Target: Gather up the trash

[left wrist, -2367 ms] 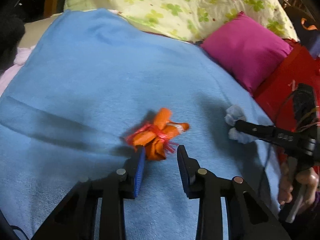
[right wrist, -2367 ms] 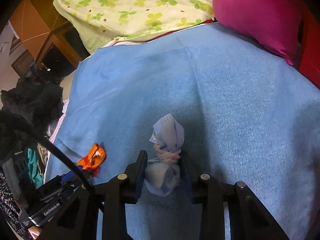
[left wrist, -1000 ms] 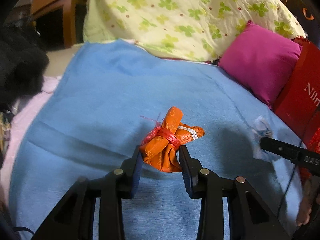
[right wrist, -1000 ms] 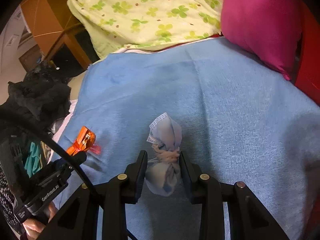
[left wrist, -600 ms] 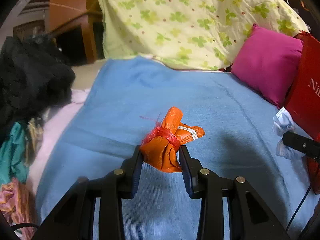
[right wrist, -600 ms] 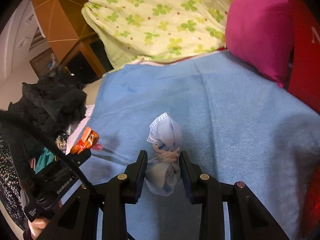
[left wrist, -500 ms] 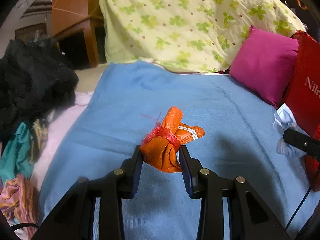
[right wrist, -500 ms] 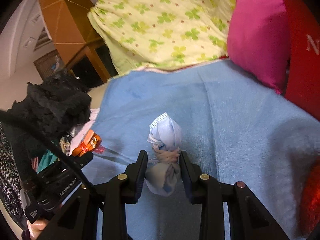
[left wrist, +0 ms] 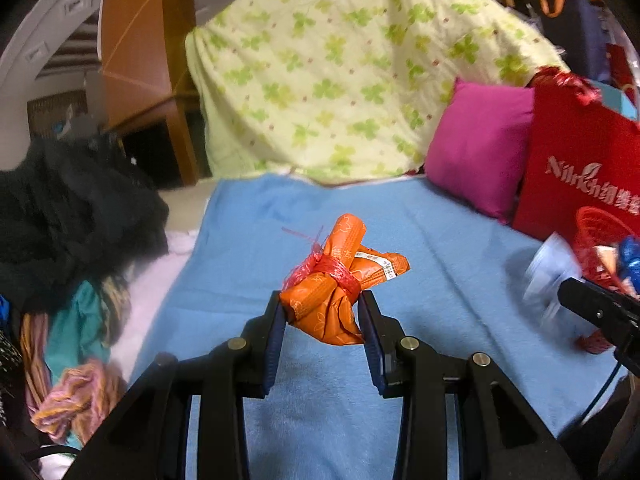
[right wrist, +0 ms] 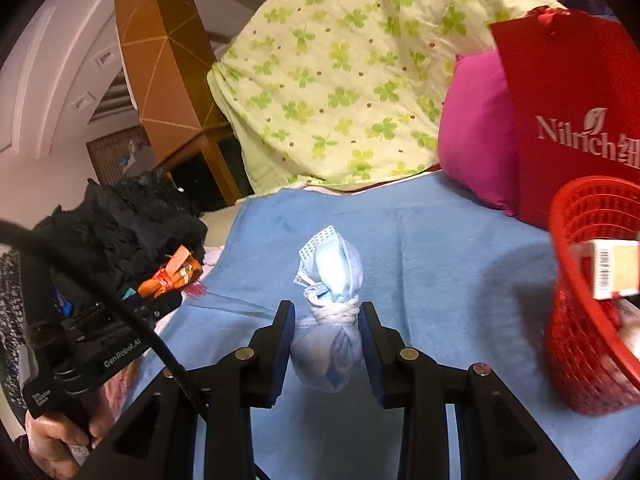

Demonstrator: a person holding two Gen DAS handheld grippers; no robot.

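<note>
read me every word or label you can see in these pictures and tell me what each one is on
"Nilrich", in white, on the red bag, followed by characters cut off at the picture's edge.
"GenRobot.AI" on the left gripper's black body.
A second label, lower on that body: too small to read.
Print on the carton in the red basket: too small.
The strip on the orange bundle: too small.

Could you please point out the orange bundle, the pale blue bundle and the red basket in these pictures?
orange bundle (left wrist: 334, 300): left wrist view, on its wrapped body below the red tie.
pale blue bundle (right wrist: 334, 280): right wrist view, on its upper lobe above the knot.
red basket (right wrist: 576, 344): right wrist view, on its mesh wall.
</note>
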